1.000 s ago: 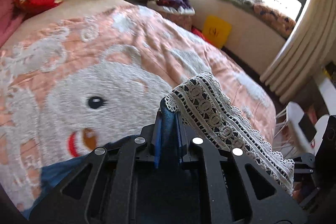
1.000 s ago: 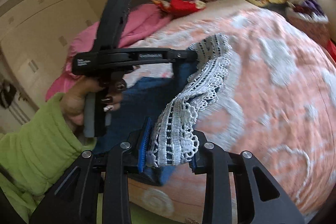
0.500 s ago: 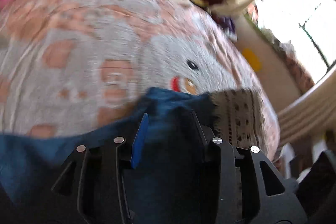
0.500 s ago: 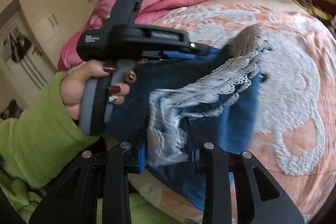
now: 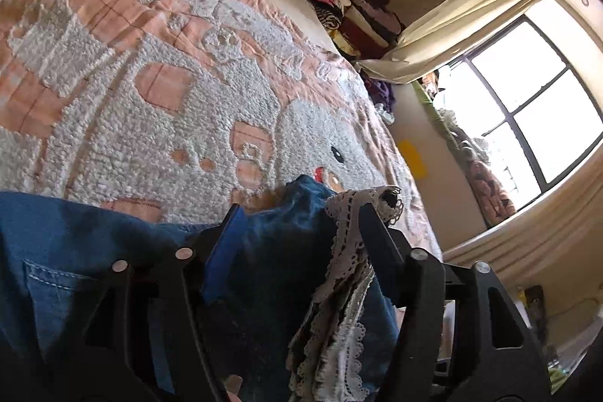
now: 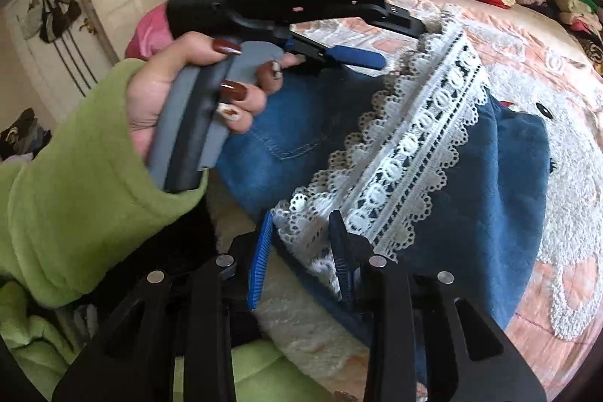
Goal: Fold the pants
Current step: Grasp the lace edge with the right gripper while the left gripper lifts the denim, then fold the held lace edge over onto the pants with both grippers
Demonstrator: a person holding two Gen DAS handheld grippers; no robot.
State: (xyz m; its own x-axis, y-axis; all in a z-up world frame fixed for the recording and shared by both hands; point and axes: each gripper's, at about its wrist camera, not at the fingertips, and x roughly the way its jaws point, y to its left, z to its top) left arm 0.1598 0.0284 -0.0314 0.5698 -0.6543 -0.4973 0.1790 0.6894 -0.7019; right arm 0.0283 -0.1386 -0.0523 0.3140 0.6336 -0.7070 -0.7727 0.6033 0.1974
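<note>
On bed: left tongs (image 6: 399,44) opening around pants (image 6: 501,176); right tongs (image 6: 301,247) pinch lace hem (image 6: 422,138) (label perhaps "GenRobot.AI").

Pants (image 6: 490,183) on bedspread (image 6: 546,70), near its edge. Lace hem (image 6: 410,153) across top of pants. Clothes pile (image 5: 350,6) at far side, window (image 5: 527,123) right of pile.

We're looking along the right gripper (image 6: 301,251), its blue-padded fingers (image 6: 260,262) pinching the white lace hem (image 6: 410,153) of the blue denim pants (image 6: 490,198), which lie on the pink-and-white bedspread (image 6: 565,251). Up left, a hand (image 6: 181,93) in a green sleeve (image 6: 75,198) holds the left gripper (image 6: 395,44), jaws opening at the lace's far end.
</note>
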